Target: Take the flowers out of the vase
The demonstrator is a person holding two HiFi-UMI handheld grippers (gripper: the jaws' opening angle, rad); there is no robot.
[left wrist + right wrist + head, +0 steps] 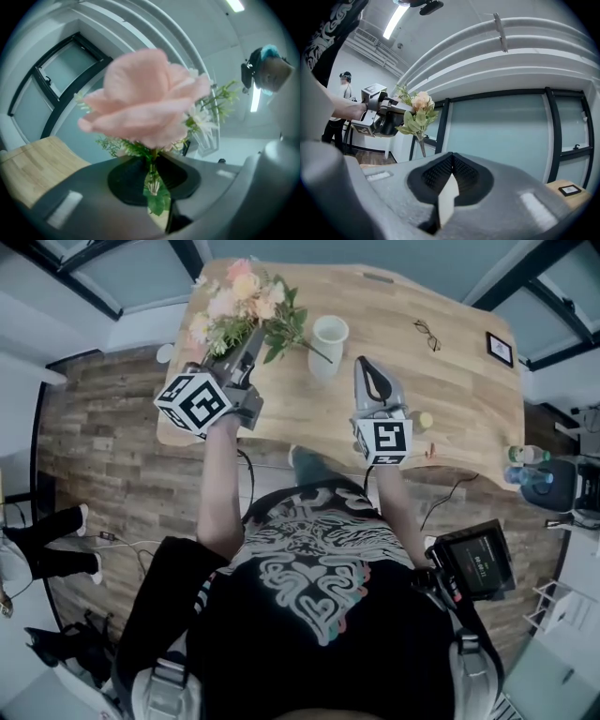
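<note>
Wooden table (450, 399) filled the far side. Flowers (246, 310) were clear of the white vase (328, 341), to its left, with their stems pinched in the nearly closed left gripper (251, 341). Right gripper (366, 367), its jaws fully together and seemingly empty, sat just right of the upright vase.

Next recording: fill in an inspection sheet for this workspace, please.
Surface: wooden table, light top.
Job's things: flowers held in the air, out of the white vase, which stands upright.
Clutter: glasses and a small picture frame, far right.
Grippers: left claw shut on the flowers' stems; right claw shut, empty.
Cables: one cable below the table's near edge.
Surroundings: plank floor, bystander at left.
</note>
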